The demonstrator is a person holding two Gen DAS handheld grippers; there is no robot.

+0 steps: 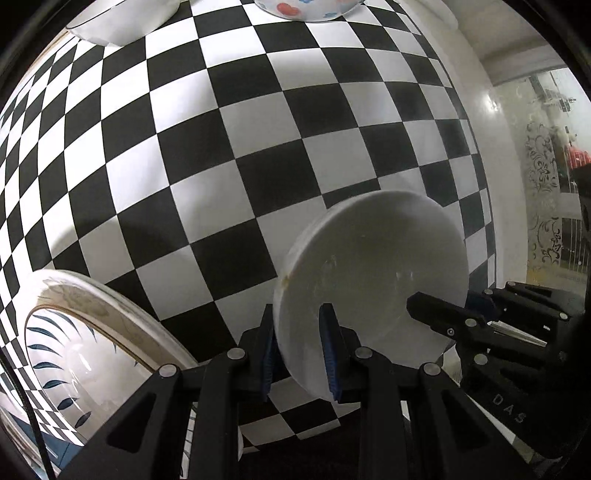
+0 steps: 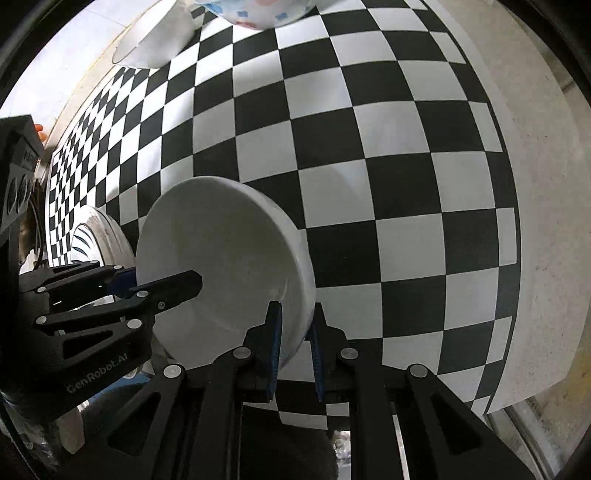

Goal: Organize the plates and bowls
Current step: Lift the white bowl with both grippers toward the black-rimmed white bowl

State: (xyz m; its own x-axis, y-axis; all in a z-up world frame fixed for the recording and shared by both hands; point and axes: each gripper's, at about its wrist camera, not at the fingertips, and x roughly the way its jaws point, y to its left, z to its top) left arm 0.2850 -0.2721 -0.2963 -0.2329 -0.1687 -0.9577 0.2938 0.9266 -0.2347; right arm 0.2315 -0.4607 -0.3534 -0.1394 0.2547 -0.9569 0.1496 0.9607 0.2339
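A plain white bowl [image 1: 373, 277] is held up above the checkered table between both grippers, and it also shows in the right wrist view [image 2: 221, 266]. My left gripper [image 1: 299, 350] is shut on its left rim. My right gripper [image 2: 293, 347] is shut on its right rim, and it reaches in from the right in the left wrist view [image 1: 443, 314]. The left gripper appears at the left of the right wrist view [image 2: 162, 288]. A plate with blue leaf print and gold edge [image 1: 92, 350] lies at lower left, below the bowl.
The black-and-white checkered tablecloth [image 1: 240, 147] covers the table. A white bowl [image 1: 125, 22] and a bowl with red and blue hearts [image 1: 303, 9] stand at the far edge. The table's right edge [image 2: 535, 258] borders pale floor.
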